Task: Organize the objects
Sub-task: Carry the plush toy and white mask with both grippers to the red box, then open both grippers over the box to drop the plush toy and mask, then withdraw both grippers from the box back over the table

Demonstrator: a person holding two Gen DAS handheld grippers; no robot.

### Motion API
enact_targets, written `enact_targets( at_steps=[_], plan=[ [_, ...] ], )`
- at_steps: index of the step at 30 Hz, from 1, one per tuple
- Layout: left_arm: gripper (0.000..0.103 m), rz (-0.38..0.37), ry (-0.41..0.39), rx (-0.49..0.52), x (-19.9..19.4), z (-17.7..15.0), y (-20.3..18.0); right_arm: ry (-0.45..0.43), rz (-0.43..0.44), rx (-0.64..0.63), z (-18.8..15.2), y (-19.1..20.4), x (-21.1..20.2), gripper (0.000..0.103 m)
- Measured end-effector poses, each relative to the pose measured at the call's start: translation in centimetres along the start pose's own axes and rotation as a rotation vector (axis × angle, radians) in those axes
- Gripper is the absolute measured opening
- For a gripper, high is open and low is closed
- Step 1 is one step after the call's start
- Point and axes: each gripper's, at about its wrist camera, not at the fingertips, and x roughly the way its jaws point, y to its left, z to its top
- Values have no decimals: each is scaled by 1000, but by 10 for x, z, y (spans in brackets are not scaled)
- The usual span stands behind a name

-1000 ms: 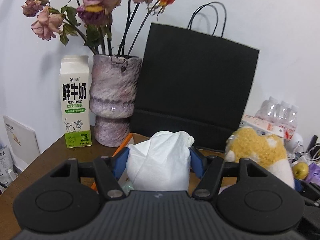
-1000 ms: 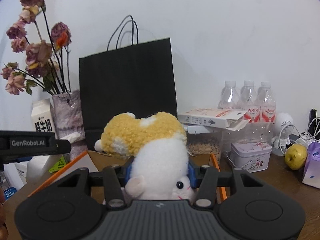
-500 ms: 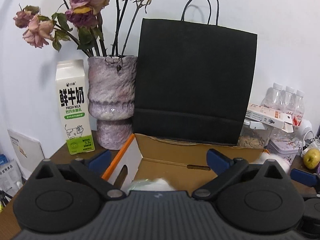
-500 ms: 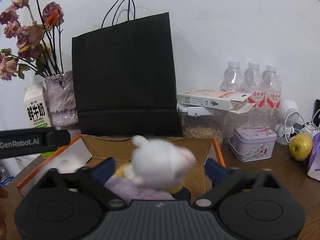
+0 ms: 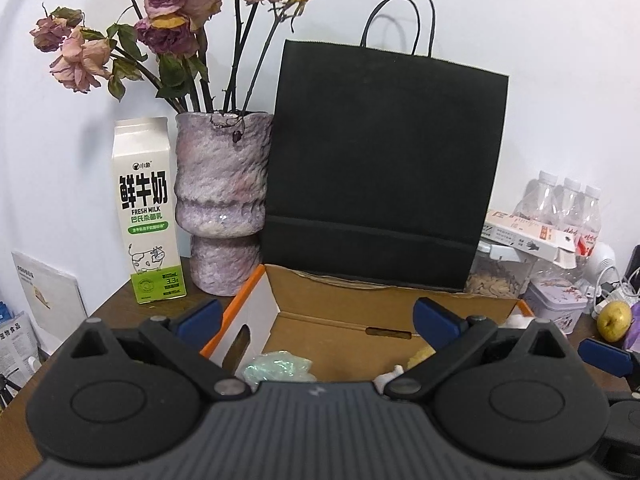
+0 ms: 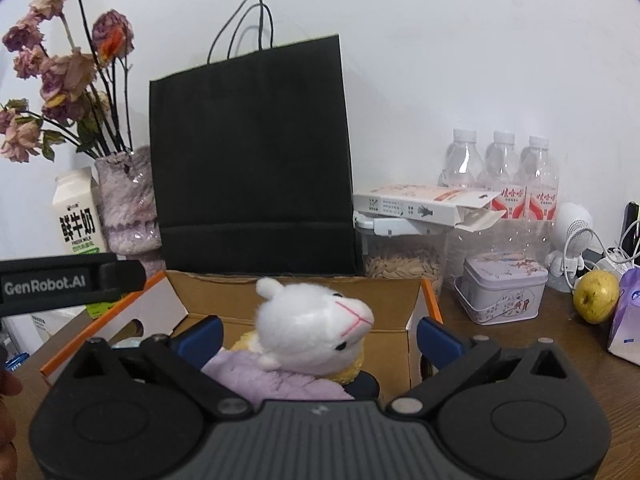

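Observation:
An open cardboard box [image 5: 344, 316] with orange edges sits on the brown table; it also shows in the right wrist view [image 6: 304, 284]. My left gripper [image 5: 318, 316] is open and empty above the box's left side; a pale green crumpled packet [image 5: 278, 366] lies in the box below it. My right gripper [image 6: 320, 334] is open above the box. A white and yellow plush sheep [image 6: 316, 332] lies in the box between its fingers, on something soft and purple [image 6: 280, 380]. The jaws stand apart from the sheep.
Behind the box stand a black paper bag [image 5: 384, 168], a stone vase with dried roses [image 5: 222, 200] and a milk carton [image 5: 146, 208]. At the right are a seed jar [image 6: 404, 260], water bottles [image 6: 500, 176], a tin [image 6: 504, 288] and a pear [image 6: 596, 296].
Both grippers opened. The left let go of a white tissue bundle and the right let go of the plush sheep; both dropped into the box.

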Motion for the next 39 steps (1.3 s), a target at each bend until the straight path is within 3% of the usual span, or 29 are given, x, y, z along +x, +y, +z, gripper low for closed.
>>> enact_targets(
  at_steps=[24,39],
  plan=[
    [103,-33,-27,4,-54,-18,10,-41,19,-105,-22,19,-60,103],
    [103,-47,-10,52,-101,-52,8,4,37,-137,-55,25,-104,103]
  ],
)
